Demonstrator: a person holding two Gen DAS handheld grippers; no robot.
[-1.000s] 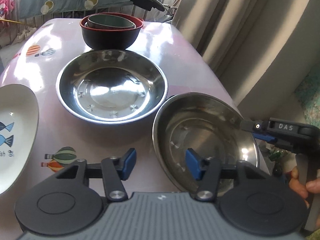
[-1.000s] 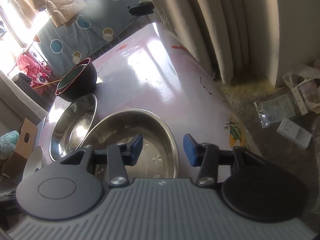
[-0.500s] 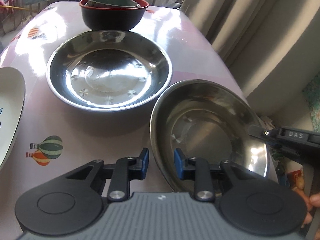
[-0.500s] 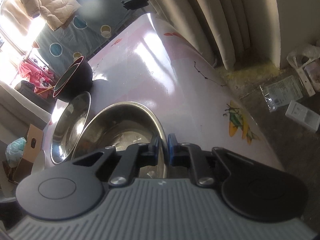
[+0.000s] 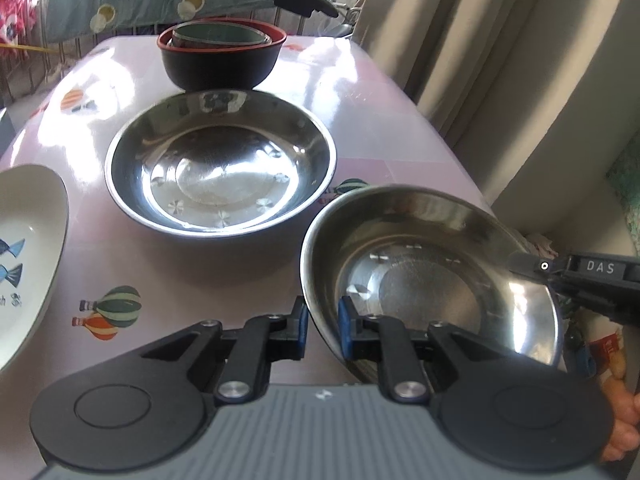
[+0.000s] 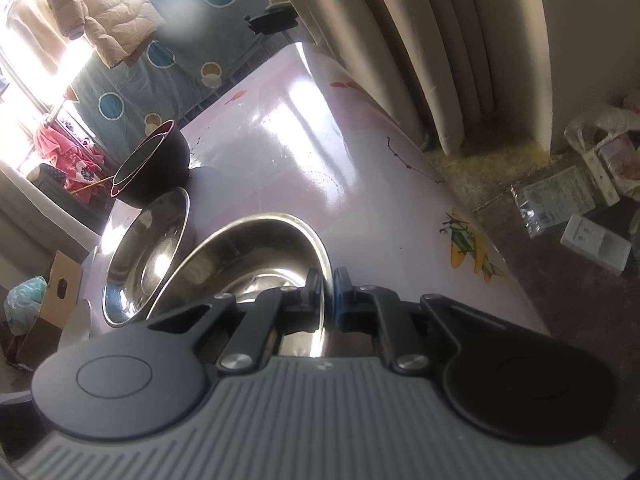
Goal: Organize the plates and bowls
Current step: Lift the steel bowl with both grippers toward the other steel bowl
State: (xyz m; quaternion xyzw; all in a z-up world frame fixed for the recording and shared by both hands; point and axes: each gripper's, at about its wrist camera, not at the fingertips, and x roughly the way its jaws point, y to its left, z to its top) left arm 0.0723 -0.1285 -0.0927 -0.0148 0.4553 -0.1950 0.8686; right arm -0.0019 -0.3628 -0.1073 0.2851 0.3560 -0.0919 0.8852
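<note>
The only writing clear enough to read is "DAS", in pale letters on the black body of the right gripper [image 5: 520, 261], which reaches in from the right of the left wrist view. On the white fish-pattern plate [image 5: 28, 256] at the left edge a few small characters show but cannot be made out.

The near steel basin [image 5: 424, 276] sits at the counter's [image 5: 372, 120] right edge, tilted. The left gripper [image 5: 323, 328] has just been closing its jaws and now clamps the basin's near rim between its blue pads. The right gripper [image 6: 329, 293] is clamped on the opposite rim.

Just beyond stands a second steel basin [image 5: 220, 168], flat on the counter. Behind it is a black bowl with a red rim [image 5: 222, 60], with a smaller bowl [image 5: 218, 36] nested inside. Beige curtains [image 5: 500, 48] hang to the right.
</note>
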